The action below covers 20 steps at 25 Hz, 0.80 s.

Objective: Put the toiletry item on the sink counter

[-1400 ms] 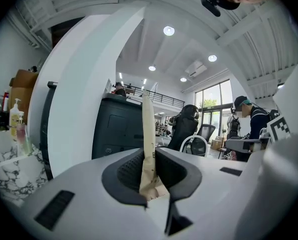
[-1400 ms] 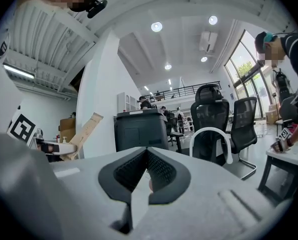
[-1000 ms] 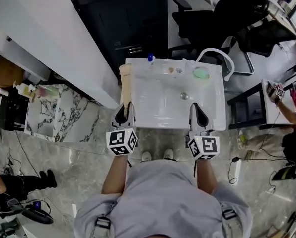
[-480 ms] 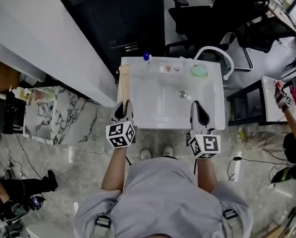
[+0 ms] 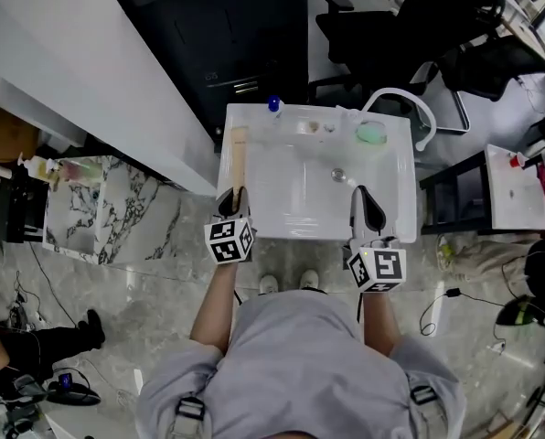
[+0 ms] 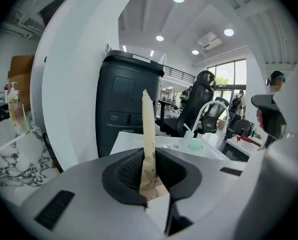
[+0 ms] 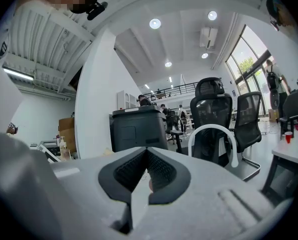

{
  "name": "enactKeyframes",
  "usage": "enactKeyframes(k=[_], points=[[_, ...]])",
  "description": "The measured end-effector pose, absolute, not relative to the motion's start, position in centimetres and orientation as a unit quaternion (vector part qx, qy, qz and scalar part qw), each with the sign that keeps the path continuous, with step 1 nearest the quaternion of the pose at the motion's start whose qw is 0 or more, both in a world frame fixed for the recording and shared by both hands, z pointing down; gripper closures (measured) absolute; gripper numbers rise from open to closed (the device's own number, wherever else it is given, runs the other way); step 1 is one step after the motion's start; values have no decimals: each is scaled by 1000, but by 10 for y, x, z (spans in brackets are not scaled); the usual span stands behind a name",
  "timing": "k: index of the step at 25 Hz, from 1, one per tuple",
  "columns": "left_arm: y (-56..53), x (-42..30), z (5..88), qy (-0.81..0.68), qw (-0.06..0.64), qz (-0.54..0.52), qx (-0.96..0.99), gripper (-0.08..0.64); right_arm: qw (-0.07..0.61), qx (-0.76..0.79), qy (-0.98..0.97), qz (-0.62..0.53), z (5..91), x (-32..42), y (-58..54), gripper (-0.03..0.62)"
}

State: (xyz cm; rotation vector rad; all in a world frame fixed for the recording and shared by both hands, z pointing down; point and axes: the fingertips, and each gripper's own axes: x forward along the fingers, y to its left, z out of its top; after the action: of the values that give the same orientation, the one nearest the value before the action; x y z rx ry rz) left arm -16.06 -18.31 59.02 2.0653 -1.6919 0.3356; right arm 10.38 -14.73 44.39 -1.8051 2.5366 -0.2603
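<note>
With the left gripper (image 5: 232,201) clamped on the crimped end of the beige tube (image 5: 239,158) at the left rim of the sink tabletop (image 5: 399,199), and the right gripper (image 5: 365,207) closed on nothing, it is best to lay the tube flat before releasing.

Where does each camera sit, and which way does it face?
Head view: on the person's head, steeply down at the sink; torso, left gripper, right gripper show.
Left gripper view: on the left gripper, looking along its jaws, shut on a beige tube.
Right gripper view: on the right gripper, along its shut, empty jaws.
Both gripper views share the black bin and white faucet.
</note>
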Motion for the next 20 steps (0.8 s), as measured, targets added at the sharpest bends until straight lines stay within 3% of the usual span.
enactKeyframes(k=[20], points=[[-190, -164, 655, -601, 265, 178, 733, 506, 7, -576, 813, -84, 446, 100, -150, 594]])
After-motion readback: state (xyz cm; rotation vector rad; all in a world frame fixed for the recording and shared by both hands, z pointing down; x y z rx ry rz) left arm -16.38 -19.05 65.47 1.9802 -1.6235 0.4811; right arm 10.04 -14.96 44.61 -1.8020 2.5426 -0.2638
